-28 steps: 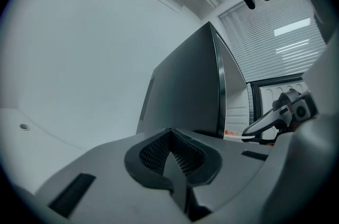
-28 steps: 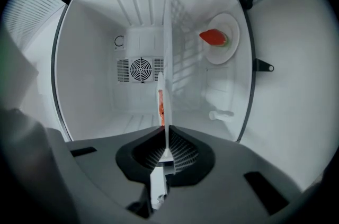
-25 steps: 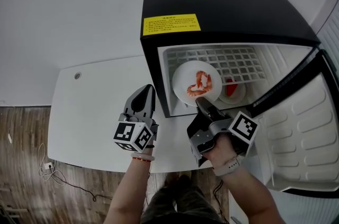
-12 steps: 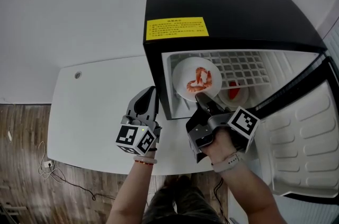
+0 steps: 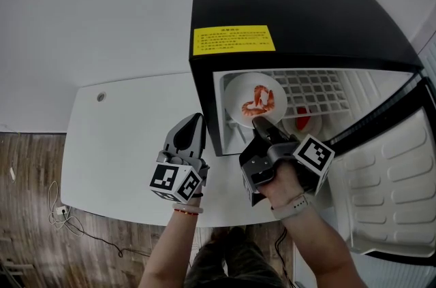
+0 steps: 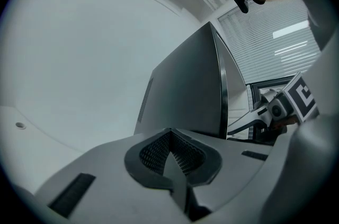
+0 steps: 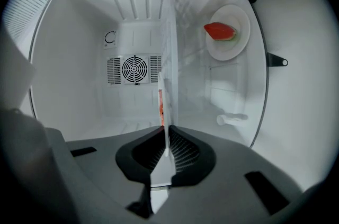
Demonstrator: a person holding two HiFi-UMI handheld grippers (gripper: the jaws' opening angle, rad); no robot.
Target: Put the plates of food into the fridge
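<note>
Mid-load, by the look of it, with the last plate going into the fridge (image 5: 293, 1). Gripping the near rim of the shrimp plate (image 5: 255, 100) in the right tongs (image 5: 261, 124), clamped tight on the thin white edge. Holding that plate inside the compartment, at 12 o'clock from the tongs in the head view, over the left end of the wire shelf (image 5: 317, 86); impossible to tell whether resting on the wires or just above them. Already inside, at 4 o'clock from the shrimp plate and lower down: the plate with red food (image 5: 300, 120). Holding the left tongs (image 5: 191, 124) pressed together with nothing between them, above the desk (image 5: 122, 137), at 9 o'clock from the fridge's front corner. Next, most likely: settling the shrimp plate flat on the shelf, then parting the right tongs and drawing back toward 6 o'clock without dragging the rim along. After that, probably swinging the door (image 5: 388, 171) closed, perhaps with the idle left tongs.
</note>
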